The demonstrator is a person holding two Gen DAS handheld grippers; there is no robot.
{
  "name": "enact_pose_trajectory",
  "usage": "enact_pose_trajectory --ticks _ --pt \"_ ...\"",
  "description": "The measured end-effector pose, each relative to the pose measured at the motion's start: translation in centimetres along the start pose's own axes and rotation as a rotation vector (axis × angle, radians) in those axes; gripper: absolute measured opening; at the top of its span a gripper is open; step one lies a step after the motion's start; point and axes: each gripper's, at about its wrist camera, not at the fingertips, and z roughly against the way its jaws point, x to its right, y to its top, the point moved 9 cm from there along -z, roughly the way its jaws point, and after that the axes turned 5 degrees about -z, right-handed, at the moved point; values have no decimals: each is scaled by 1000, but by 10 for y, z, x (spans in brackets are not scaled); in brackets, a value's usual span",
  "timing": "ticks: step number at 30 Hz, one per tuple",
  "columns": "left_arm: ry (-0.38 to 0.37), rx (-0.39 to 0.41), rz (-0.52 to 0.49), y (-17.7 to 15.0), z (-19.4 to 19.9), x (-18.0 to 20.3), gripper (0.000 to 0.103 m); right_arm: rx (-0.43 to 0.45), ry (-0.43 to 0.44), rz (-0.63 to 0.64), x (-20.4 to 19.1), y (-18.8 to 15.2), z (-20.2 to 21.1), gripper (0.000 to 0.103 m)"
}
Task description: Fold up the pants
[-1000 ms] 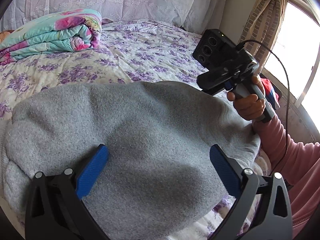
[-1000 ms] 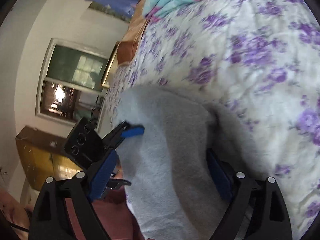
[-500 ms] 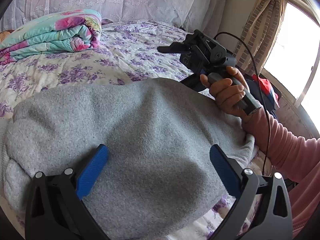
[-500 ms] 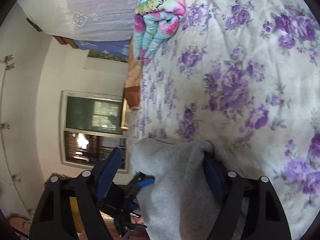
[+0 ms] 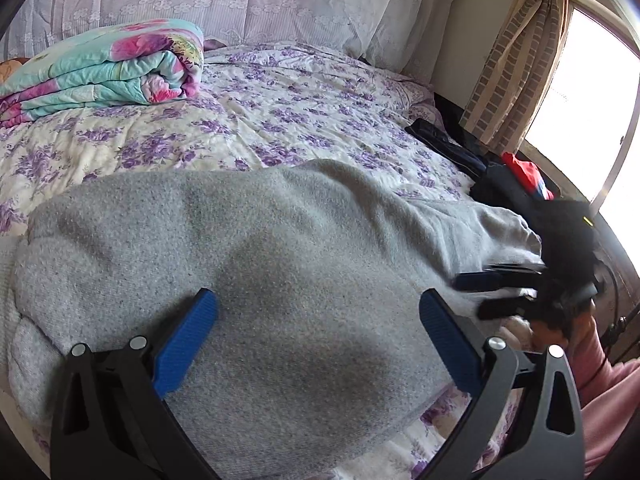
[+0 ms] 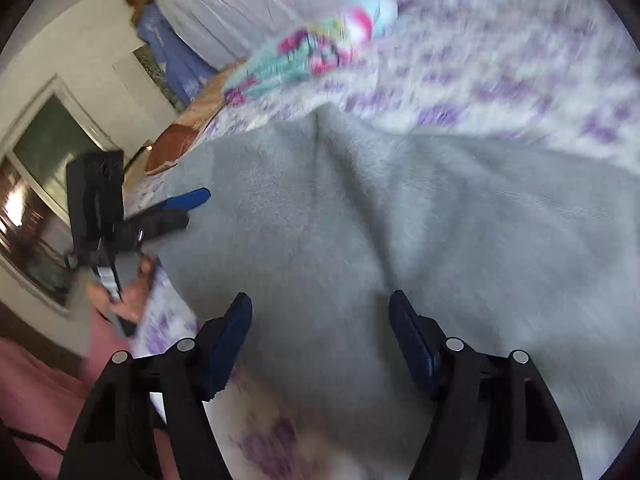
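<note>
Grey fleece pants (image 5: 248, 264) lie folded over on the flowered bed, also filling the right wrist view (image 6: 400, 216). My left gripper (image 5: 316, 336) is open, its blue pads spread wide just above the near part of the cloth, holding nothing. My right gripper (image 6: 320, 340) is open over the pants' near edge with nothing between its pads. It shows in the left wrist view (image 5: 500, 288) at the pants' right end, low by the bed edge. The left gripper shows in the right wrist view (image 6: 176, 208) at the cloth's left edge. The right wrist view is motion-blurred.
A folded turquoise and pink quilt (image 5: 100, 68) lies at the far left of the bed (image 5: 300, 108). Dark and red clothes (image 5: 516, 172) lie by the window at the right. A white lace curtain backs the bed. A pink sleeve (image 5: 608, 408) is at the lower right.
My right gripper has let go of the raised fold, swung down and turned level, and now sits open at the pants' right end. The cloth has settled flatter. My left gripper stayed put.
</note>
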Motion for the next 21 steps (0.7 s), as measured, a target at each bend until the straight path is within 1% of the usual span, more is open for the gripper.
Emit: enact_pose_trajectory --ticks 1,2,3,4,5,6,8,9,10,11,12,13,14,15,16,17,18,19,20,21 --pt "4 3 -1 1 2 1 99 33 -39 4 1 -6 17 72" --pt "9 7 -5 2 4 2 99 92 -50 -9 3 -8 37 73" --pt "19 14 -13 4 8 6 99 177 -63 -36 7 -8 63 75" --pt "24 22 -29 8 13 12 99 250 -96 -66 16 -6 86 76" --pt "14 41 -52 13 18 21 99 314 -145 -95 29 -5 108 76" --pt "-18 77 -73 21 25 35 99 389 -221 -135 46 -2 129 76" --pt "-96 130 -87 36 33 58 99 500 -325 -226 80 4 161 77" --pt "-126 142 -93 43 31 70 99 569 -350 -289 102 8 177 80" --pt "-126 144 -103 46 27 77 99 621 -364 -329 121 10 188 84" --pt "-105 136 -118 48 18 83 99 646 -395 -376 147 8 196 84" --pt "-77 117 -128 47 7 85 99 601 -471 -475 181 -2 192 84" --pt "-50 76 -128 42 -10 86 99 525 -520 -562 205 -13 181 83" --pt "-48 36 -121 34 -24 85 99 461 -509 -633 224 -27 172 78" --pt "-45 -14 -110 24 -38 83 99 481 -435 -673 233 -37 172 74" --pt "-26 -82 -93 10 -54 76 99 537 -394 -682 234 -42 183 74" --pt "-10 -120 -84 3 -63 71 99 567 -367 -689 231 -46 193 74" --pt "-9 -139 -75 1 -67 69 99 614 -349 -702 230 -50 206 74" --pt "-34 -110 -69 7 -63 70 99 662 -343 -717 230 -53 216 74" --pt "-56 -96 -58 9 -62 70 99 692 -343 -737 235 -56 224 74" --pt "-62 -98 -44 9 -61 68 99 693 -350 -749 240 -55 226 72"
